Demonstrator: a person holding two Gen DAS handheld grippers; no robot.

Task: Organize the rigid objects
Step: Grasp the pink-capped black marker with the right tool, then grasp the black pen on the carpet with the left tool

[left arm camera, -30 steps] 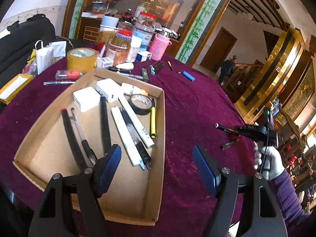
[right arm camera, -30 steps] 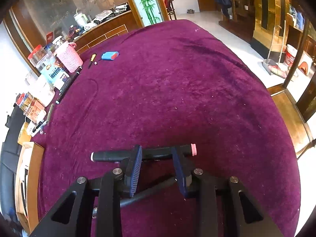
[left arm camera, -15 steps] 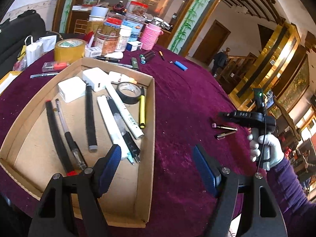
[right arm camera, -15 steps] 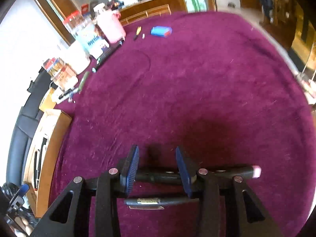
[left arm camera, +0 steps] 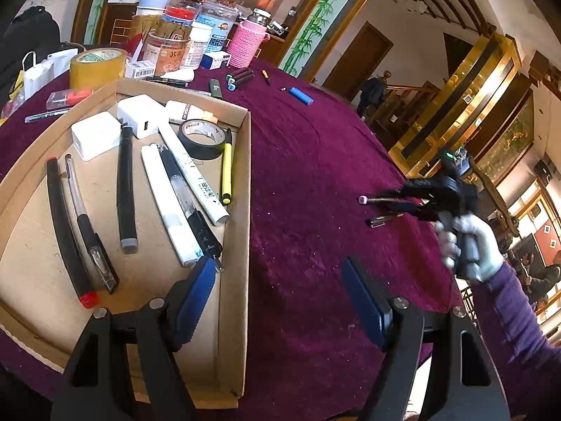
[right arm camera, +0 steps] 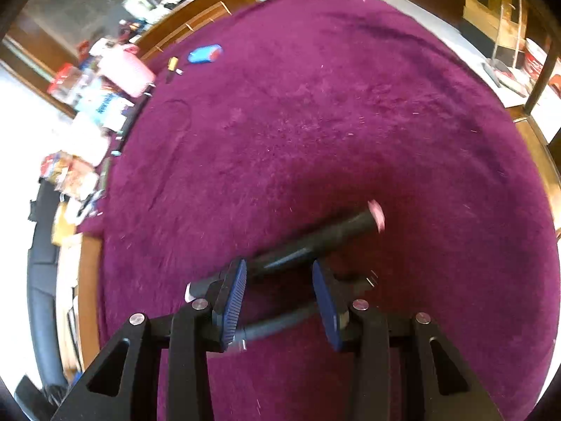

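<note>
My right gripper (right arm camera: 278, 293) is shut on a black pen with a pink end (right arm camera: 315, 242), held tilted a little above the purple tablecloth; it also shows in the left wrist view (left arm camera: 377, 199). A second dark pen (right arm camera: 277, 324) lies on the cloth below it, also seen from the left (left arm camera: 384, 218). My left gripper (left arm camera: 280, 298) is open and empty, its left finger over the right wall of the cardboard tray (left arm camera: 242, 210). The tray holds several pens, white markers, white chargers and a black tape roll (left arm camera: 201, 137).
Jars, a pink cup (left arm camera: 247, 44), yellow tape (left arm camera: 98, 65) and small boxes crowd the table's far edge. Loose dark markers (left arm camera: 238, 79) and a blue lighter (left arm camera: 300, 95) lie beyond the tray. The table edge drops off at the right.
My right gripper has lifted the pink-ended pen off the cloth and tilted it, swinging toward the tray. The left gripper has drifted slightly right; its jaws stay open.
</note>
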